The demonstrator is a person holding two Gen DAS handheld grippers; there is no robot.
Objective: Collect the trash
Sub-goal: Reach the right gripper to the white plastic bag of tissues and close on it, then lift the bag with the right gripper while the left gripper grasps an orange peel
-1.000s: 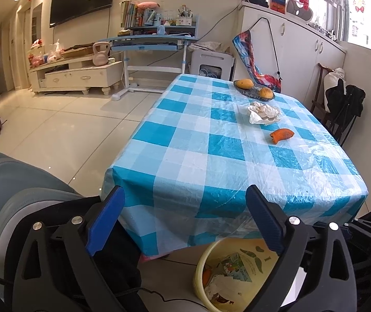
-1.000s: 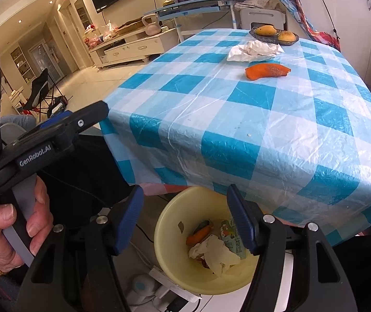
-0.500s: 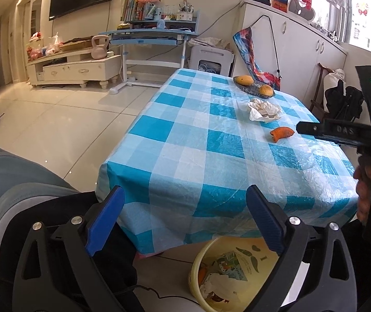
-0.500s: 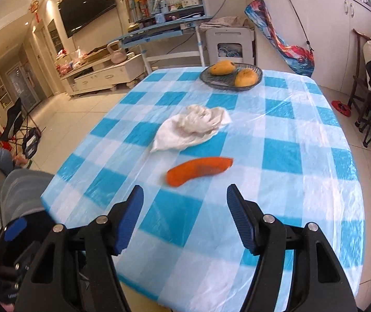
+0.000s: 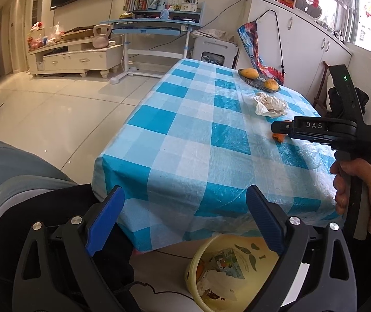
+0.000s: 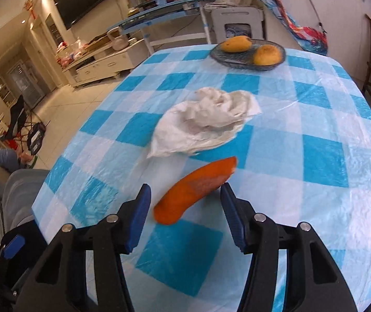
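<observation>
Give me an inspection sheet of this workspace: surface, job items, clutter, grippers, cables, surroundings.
Surface: table under blue-and-white checked plastic cloth, wrinkled.
Job's things: orange curved peel and crumpled white paper wad lie on the cloth; yellow plastic bin on the floor at the table's near edge, already holding scraps.
Clutter: dark glass dish with two yellow fruits, far end.
Grippers: right gripper jaws closing around the peel, pads not yet touching; left gripper open, empty, above the bin.
Cables: thin black cable on the floor beside the bin.
Surroundings: wall television, blue desk, white cabinets.
</observation>
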